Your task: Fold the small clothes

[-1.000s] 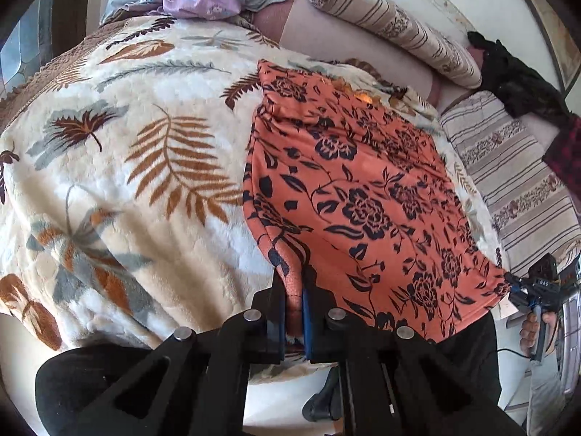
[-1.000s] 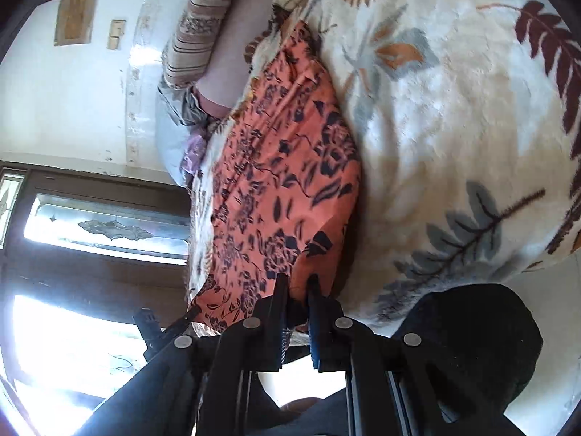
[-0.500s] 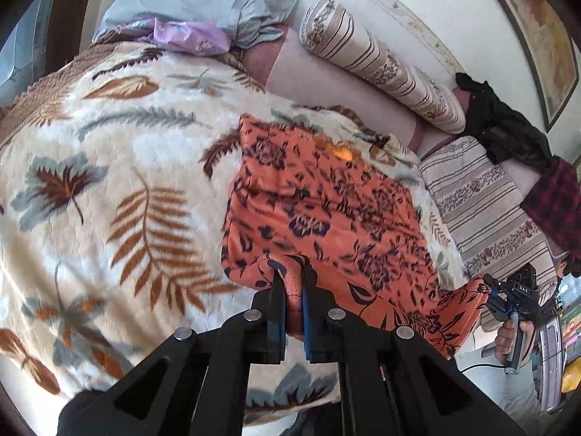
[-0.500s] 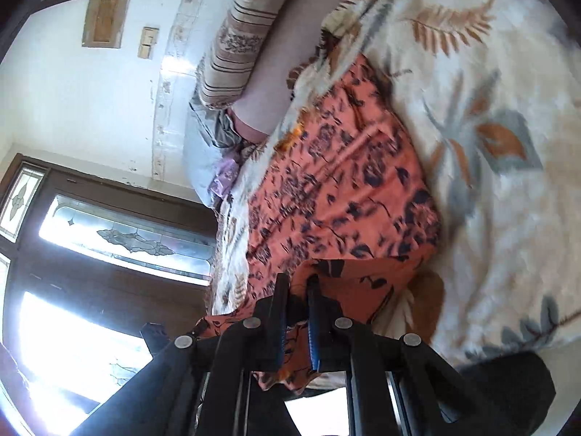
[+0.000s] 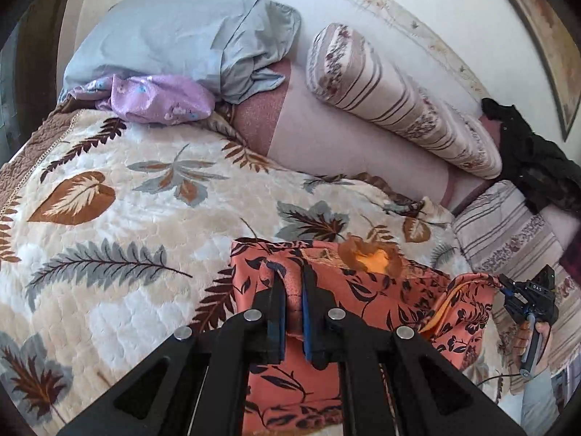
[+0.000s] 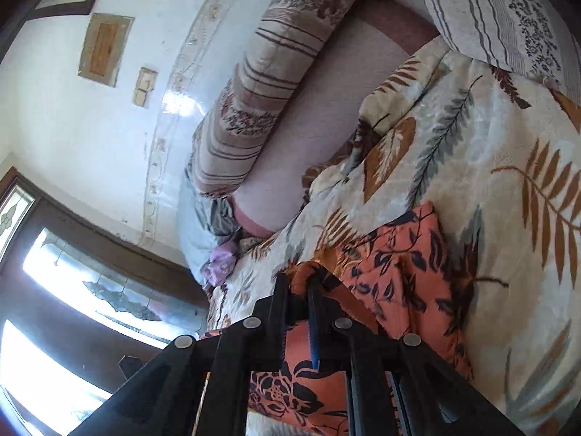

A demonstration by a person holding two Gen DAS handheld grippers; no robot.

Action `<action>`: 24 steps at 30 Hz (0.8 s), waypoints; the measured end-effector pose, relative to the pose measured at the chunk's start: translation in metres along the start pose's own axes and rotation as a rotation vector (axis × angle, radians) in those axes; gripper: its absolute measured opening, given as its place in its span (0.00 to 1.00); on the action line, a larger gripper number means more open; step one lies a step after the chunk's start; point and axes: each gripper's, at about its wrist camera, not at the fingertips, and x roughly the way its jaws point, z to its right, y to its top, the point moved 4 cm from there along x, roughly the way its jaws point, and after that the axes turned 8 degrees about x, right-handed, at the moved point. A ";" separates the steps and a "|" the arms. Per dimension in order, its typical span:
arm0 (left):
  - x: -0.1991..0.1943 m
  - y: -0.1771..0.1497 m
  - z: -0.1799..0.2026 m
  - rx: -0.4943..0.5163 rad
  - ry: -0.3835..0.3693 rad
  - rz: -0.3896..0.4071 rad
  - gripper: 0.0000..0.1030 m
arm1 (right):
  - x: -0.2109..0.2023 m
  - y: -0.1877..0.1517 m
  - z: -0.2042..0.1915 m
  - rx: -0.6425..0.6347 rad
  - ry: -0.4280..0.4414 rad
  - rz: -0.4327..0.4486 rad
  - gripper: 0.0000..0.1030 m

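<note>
Left wrist view has your orange floral cloth (image 5: 366, 290) half doubled over on the leaf blanket (image 5: 120, 239). Left gripper (image 5: 290, 287) and right gripper (image 6: 297, 290) each pinch a corner, so the lifted edge travels level toward the pillows (image 5: 395, 98).

My left gripper (image 5: 290, 287): black angular frame, silver round screws, blue pads (image 5: 306, 323) lining both fingers.
</note>
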 end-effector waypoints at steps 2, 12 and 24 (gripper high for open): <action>0.043 0.000 -0.008 -0.011 0.021 -0.058 0.07 | 0.026 0.013 0.021 0.036 -0.066 -0.011 0.10; 0.123 -0.012 -0.035 -0.050 0.082 -0.185 0.09 | 0.077 0.033 0.078 0.107 -0.148 -0.079 0.13; 0.076 0.022 -0.060 -0.215 0.189 0.029 0.84 | 0.044 0.050 0.071 0.143 -0.102 0.045 1.00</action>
